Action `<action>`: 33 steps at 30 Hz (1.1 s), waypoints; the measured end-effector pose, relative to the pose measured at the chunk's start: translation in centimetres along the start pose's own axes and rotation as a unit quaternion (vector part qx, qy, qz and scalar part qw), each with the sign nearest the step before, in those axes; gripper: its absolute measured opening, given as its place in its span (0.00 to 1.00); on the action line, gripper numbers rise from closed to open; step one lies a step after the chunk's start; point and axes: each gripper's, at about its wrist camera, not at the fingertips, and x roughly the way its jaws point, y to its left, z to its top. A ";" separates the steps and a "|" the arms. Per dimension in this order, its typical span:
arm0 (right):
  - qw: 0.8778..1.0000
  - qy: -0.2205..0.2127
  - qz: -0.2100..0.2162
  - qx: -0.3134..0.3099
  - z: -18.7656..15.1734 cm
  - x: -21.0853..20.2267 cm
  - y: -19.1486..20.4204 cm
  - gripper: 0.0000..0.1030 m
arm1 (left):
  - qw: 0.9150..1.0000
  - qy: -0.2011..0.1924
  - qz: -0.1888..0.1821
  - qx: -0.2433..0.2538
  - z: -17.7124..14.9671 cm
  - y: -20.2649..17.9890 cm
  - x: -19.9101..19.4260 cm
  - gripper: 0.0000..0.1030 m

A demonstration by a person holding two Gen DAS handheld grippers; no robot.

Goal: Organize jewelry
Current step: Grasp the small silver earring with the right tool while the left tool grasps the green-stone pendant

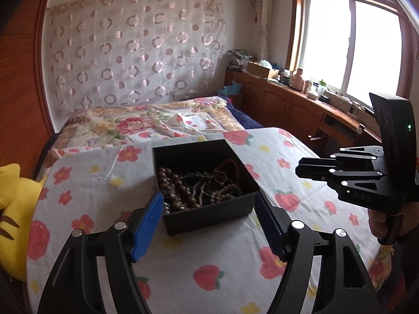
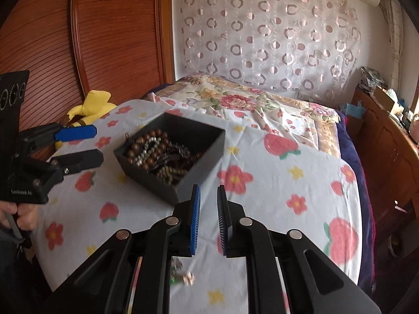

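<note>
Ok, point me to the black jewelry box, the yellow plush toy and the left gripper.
black jewelry box point(image 1: 209, 216): left wrist view, near outer wall.
yellow plush toy point(image 2: 90, 104): right wrist view, on its yellow body.
left gripper point(image 1: 208, 219): left wrist view, midway between its fingertips.

A small blurred trinket point(image 2: 183, 278) lies half hidden under the right claw point(image 2: 208, 219), and the yellow plush toy point(image 1: 13, 209) is cut off at the frame's edge.

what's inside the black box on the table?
The black box holds a tangled heap of jewelry: brown bead strands, a pale pearl-like strand, dark chains, a red cord. The heap covers the box floor, so anything beneath is hidden.
</note>
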 end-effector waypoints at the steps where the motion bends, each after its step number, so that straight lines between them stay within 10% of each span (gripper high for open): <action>1: 1.000 0.001 0.001 0.002 -0.6 -0.3 -0.1 0.27 | 1.000 0.001 -0.001 0.001 -0.2 -0.2 0.0 0.69; 21: 0.997 0.076 0.028 -0.007 -7.7 1.9 1.9 0.30 | 0.998 0.049 -0.030 0.011 -4.5 -2.7 1.3 0.72; 33: 0.997 0.071 0.018 -0.005 -7.9 1.0 1.2 0.12 | 0.997 0.066 -0.045 0.018 -4.7 -3.7 1.6 0.72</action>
